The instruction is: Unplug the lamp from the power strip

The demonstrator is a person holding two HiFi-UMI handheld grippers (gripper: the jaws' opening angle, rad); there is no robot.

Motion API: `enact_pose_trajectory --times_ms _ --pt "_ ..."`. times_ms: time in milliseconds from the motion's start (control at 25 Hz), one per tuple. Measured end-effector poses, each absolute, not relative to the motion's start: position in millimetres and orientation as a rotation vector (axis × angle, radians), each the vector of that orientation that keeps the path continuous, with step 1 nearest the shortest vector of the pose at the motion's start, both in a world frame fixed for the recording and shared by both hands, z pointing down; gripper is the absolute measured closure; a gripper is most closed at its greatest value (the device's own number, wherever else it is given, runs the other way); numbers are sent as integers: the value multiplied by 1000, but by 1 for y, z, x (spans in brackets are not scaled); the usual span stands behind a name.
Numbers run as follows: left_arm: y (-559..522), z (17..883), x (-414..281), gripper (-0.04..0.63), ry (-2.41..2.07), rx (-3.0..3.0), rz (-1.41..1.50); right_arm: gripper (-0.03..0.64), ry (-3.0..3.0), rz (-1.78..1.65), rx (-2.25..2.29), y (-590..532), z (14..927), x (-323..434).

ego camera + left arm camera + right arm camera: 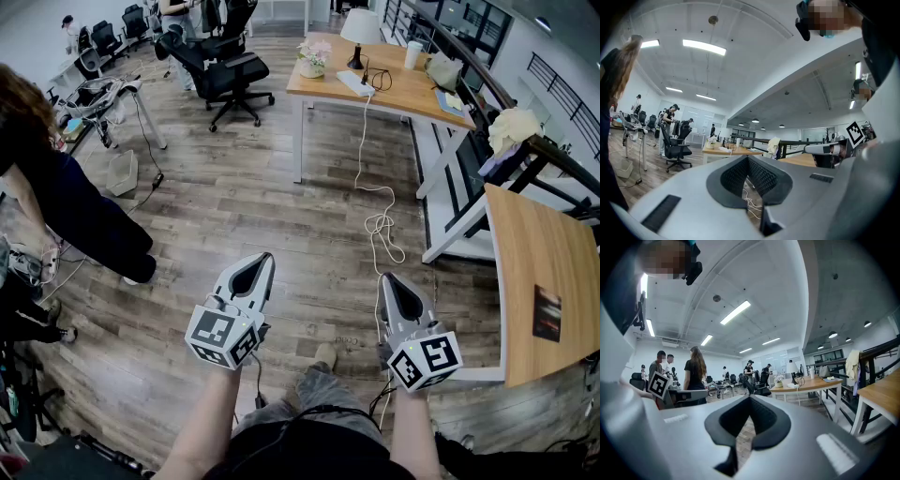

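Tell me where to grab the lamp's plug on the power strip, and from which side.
Pinch the black plug by its body, not its cable, from above: it seems to stand up from the white power strip lying flat on the desk.

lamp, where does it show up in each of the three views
Head view: lamp at the top, right of centre, on the far desk.
Left gripper view: lamp small, left of centre, a little below mid-height.
Right gripper view: lamp right of centre, about mid-height.
Shared landmark: the wooden desk it stands on, with flowers left of the lamp.
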State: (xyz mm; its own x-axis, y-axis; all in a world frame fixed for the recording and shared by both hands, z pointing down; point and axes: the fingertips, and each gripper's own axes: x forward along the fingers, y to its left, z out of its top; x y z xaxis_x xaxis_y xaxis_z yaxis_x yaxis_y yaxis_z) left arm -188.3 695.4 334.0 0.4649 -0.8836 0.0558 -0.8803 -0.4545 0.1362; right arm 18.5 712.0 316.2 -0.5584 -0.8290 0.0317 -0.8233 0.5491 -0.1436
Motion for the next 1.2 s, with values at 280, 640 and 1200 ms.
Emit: enact_pose_trajectory --times_ms 280,640,1200 --pt "621 331 -158 600 -1578 2540 -38 609 2747 -226 -1432 632 316 51" --pt "560 333 -125 600 -1630 2543 -45 609 2751 -202 -1391 574 316 82" --pt "470 337 -109 600 -1586 2559 -48 609 2731 -228 -1417 493 321 101"
